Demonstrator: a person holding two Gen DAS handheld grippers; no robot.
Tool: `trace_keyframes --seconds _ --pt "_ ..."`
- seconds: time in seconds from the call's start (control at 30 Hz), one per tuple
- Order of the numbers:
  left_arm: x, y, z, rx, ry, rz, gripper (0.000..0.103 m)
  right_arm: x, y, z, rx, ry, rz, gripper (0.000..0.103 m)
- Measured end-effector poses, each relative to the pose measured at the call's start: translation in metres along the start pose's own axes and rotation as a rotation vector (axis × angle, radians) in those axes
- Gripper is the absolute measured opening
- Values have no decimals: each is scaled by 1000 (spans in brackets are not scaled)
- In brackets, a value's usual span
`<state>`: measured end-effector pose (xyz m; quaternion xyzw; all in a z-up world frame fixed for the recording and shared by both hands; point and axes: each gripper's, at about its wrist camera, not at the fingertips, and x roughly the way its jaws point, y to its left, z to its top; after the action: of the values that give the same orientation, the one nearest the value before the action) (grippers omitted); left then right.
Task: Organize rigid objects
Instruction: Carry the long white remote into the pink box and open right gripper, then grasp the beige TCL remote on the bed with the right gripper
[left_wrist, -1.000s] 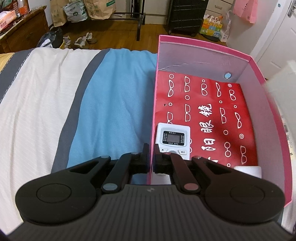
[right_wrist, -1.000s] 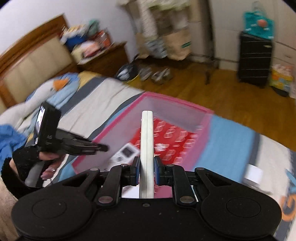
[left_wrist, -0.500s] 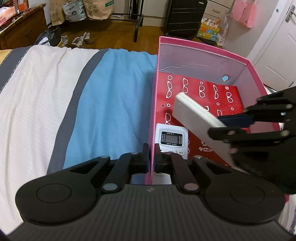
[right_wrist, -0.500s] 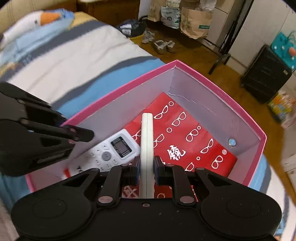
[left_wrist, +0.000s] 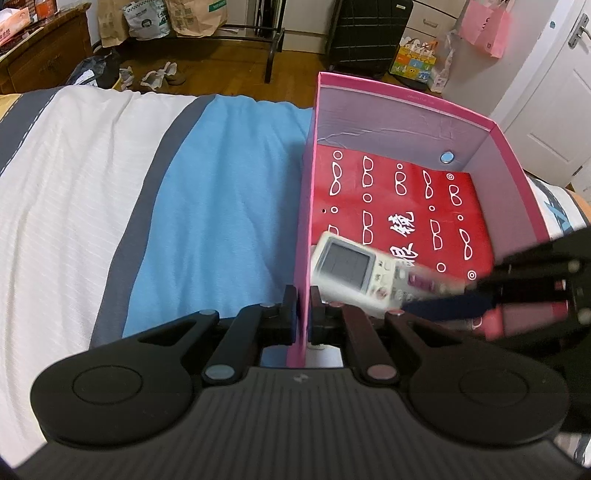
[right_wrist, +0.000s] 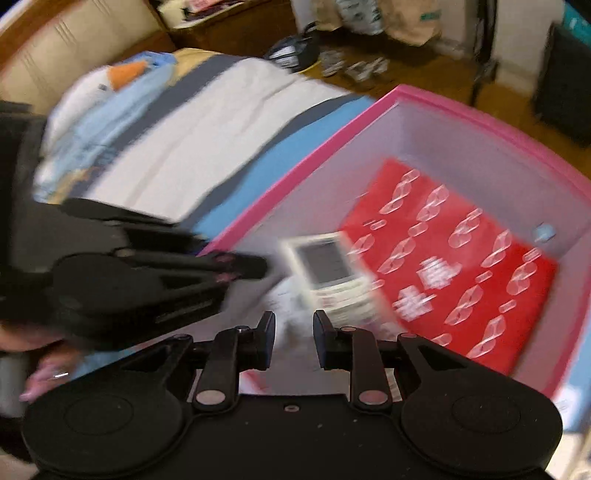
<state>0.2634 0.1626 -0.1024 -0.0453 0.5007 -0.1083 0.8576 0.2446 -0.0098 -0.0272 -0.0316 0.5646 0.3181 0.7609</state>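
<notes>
Even indoor light, motion-blurred fisheye views

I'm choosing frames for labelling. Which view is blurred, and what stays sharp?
Right wrist view: motion blur smears the bed, pink box and remote; only the right gripper, jaws apart, is crisp. Left wrist view: mostly sharp, the left gripper clamping the box wall, but the remote is smeared.

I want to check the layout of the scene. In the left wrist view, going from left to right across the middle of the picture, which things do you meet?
White stripe of the bedcover → grey stripe → blue stripe → pink box wall → red sheet inside the box → right box wall.
</notes>
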Motion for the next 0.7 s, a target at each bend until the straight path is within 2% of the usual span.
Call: trace_keyframes --seconds 0.1,0.37,0.57,0.7 --pt "-1 0 0 0 -1 -2 4 3 -1 -5 5 29 -11 28" --pt "-1 0 0 -2 -1 -4 5 -21 -35 0 74 -38 -32 30" --pt "0 -2 1 2 1 -3 5 -69 -56 -9 111 -151 -23 31" --pt "1 -3 0 23 15 -2 5 -110 -69 -27 127 -208 -47 40"
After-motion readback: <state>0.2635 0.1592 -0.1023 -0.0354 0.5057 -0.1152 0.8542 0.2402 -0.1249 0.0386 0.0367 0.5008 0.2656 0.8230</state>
